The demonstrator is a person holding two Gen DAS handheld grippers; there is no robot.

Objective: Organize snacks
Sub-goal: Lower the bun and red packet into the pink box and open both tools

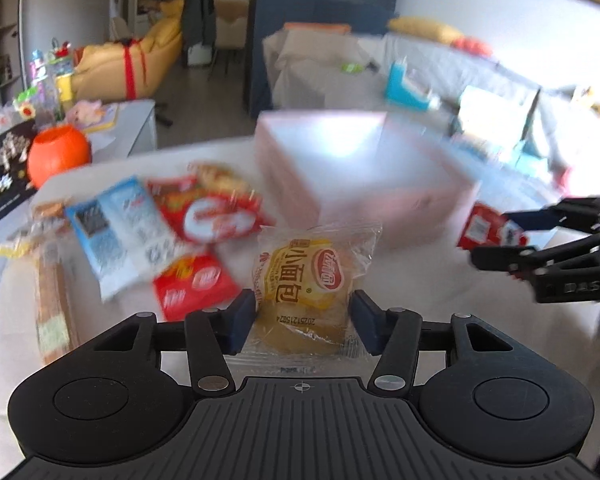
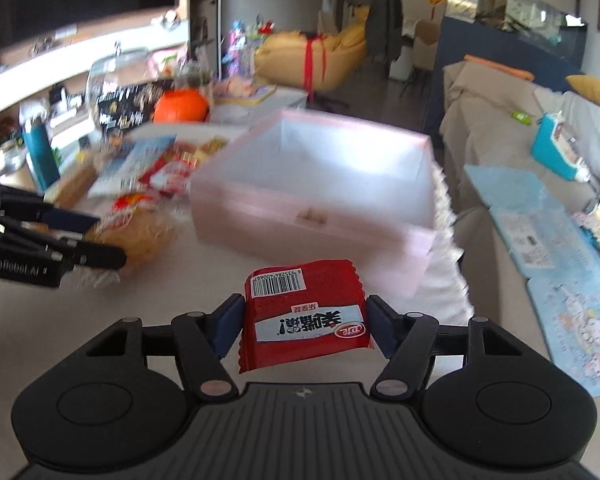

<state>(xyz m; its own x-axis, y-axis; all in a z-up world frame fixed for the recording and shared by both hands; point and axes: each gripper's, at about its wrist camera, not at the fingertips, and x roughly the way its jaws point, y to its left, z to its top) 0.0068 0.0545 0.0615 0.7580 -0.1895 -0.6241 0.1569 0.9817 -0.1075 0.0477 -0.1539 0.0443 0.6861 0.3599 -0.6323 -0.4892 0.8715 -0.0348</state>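
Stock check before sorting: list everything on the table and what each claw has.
bread packet: one, yellow in clear wrap, between left claw's pads
red packet: one, red with barcode, between right claw's pads
pink box: one, pale pink, open top, empty as far as visible, mid-table
snack pile: several, red, blue-white and others, left of the box
orange round container: one, beyond the pile
table: one, light
left claw: black, closed on the bread
right claw: black, closed on the red packet

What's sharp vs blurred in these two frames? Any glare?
Left wrist: bun pack between the left tool's pads is sharp; snack pile and pink box smeared, glare in the box. Right wrist: red pack sharp, box blurred, its interior washed out.
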